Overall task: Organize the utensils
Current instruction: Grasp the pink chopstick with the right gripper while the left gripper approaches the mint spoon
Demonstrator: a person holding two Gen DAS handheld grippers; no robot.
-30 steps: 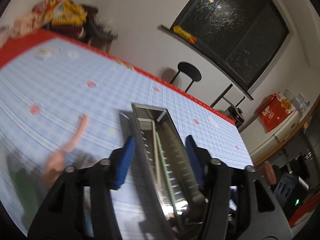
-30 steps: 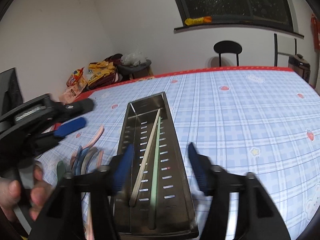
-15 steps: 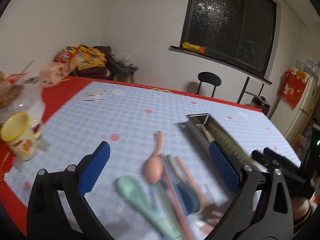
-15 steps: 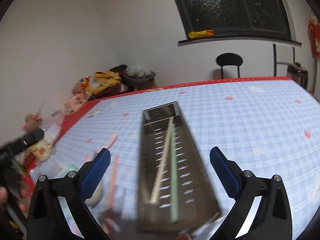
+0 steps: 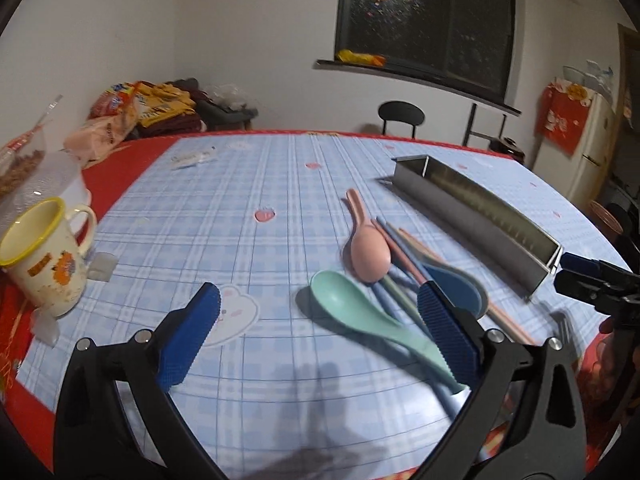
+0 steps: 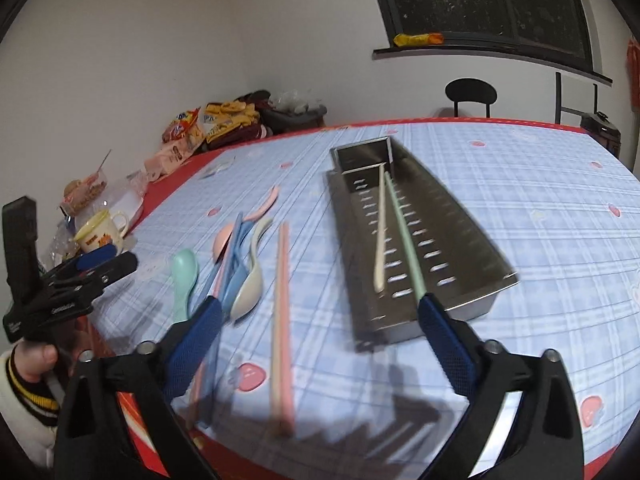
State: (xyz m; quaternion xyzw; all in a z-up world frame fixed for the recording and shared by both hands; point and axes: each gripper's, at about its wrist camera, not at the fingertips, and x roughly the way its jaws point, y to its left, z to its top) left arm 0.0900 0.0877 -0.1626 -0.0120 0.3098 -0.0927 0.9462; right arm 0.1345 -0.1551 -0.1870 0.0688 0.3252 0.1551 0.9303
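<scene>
A: Two chopsticks lie in the steel tray (image 6: 424, 236) already, a cream chopstick (image 6: 380, 232) and a green chopstick (image 6: 402, 232), side by side along its slotted floor.

B: And the rest of the utensils?

A: Loose on the checked surface (image 5: 240, 208), in a heap just left of the tray. A mint spoon (image 5: 360, 316) lies nearest the left gripper (image 5: 318, 330), a pink spoon (image 5: 368, 254) just beyond it, and a blue spoon (image 5: 460, 288) beside them, with thin sticks crossing under the pile. A pink chopstick (image 6: 282, 312) lies apart from the heap, between it and the tray.

B: What of the jaws?

A: The left gripper's jaws stand wide apart and grip nothing; the mint spoon's handle runs beneath the right-hand pad. The right gripper (image 6: 318, 340) has its jaws closing, though the gap is wide. The pink chopstick lies on the surface in that gap, and the pads press on nothing.

B: Anything else about?

A: A yellow-rimmed mug (image 5: 44, 256) stands at the far left edge, well apart from the utensils.
</scene>
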